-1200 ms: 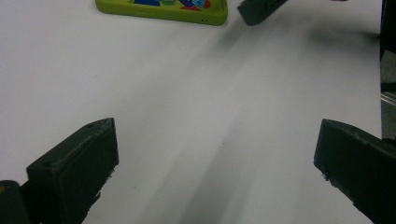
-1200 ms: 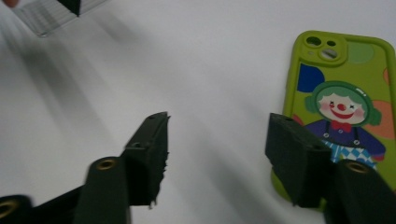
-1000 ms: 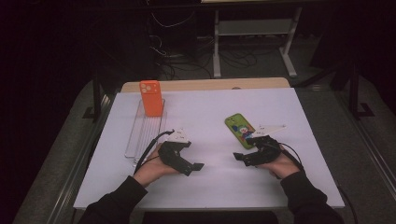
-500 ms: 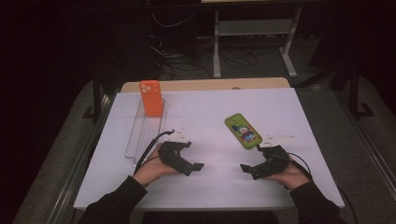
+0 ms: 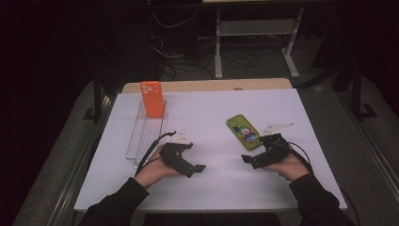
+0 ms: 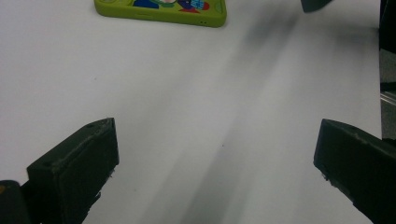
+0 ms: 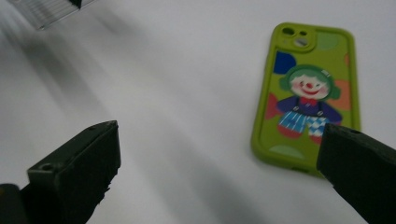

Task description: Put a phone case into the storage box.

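A green phone case with a clown picture lies flat on the white table; I also see this case in the right gripper view. My right gripper rests just beside its near end, pointing left. In its own view the right gripper is open; its jaws have just been opening, with nothing between them. My left gripper lies on the table at the near left, pointing right. In its own view the left gripper is open and empty, with the green case far ahead.
An orange phone case stands upright at the far end of a clear slotted rack on the table's left. A wooden edge runs along the table's far side. Dark floor, cables and a desk frame lie beyond.
The right hand has shifted a little toward the near edge, away from the green case's end. The left hand and both cases stay put.
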Motion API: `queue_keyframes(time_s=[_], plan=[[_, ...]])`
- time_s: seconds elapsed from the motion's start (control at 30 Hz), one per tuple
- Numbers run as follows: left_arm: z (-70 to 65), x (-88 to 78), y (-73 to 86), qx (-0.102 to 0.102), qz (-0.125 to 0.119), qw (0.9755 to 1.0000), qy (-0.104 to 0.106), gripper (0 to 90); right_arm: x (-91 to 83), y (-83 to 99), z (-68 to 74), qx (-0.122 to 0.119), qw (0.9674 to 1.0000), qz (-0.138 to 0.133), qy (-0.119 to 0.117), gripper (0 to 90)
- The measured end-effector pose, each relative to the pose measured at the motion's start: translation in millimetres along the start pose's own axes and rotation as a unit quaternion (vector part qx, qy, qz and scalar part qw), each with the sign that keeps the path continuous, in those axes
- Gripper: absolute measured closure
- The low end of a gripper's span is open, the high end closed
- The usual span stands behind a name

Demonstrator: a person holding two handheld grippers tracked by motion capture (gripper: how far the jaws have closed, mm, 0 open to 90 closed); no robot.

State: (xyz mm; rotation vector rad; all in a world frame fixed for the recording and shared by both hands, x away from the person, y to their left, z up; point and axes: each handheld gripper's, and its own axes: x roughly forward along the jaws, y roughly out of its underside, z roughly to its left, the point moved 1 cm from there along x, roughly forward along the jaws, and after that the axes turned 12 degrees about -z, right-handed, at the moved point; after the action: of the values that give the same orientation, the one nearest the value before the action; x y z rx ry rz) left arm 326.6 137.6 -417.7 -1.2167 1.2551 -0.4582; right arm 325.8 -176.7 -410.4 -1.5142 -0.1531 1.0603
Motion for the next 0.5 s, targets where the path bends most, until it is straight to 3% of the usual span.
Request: queue_keyframes(time_s=[0.2,0.23,0.27,0.4,0.5], plan=[[2.3,-0.5,-0.8,0.010,0.001,0.9999,-0.006,0.0,7.7,-14.3,-12.6,0.004,0.9998,-0.003,0.017,0.0],[2.2,-0.1,-0.6,0.006,-0.001,1.0000,-0.007,0.0,9.4,-15.8,-14.5,0.000,0.9998,-0.004,0.018,0.0],[1.1,0.7,-0.2,-0.004,-0.006,0.9999,-0.007,0.0,10.3,-18.5,-14.9,0.013,0.9997,0.000,0.023,0.0],[3.4,0.2,-0.7,0.006,-0.003,0.9999,-0.010,0.0,16.5,-28.8,-23.4,0.014,0.9993,-0.005,0.034,0.0],[1.9,0.2,-0.4,-0.002,-0.005,1.0000,-0.008,0.0,22.8,-35.6,-29.1,0.017,0.9988,0.001,0.045,0.0]])
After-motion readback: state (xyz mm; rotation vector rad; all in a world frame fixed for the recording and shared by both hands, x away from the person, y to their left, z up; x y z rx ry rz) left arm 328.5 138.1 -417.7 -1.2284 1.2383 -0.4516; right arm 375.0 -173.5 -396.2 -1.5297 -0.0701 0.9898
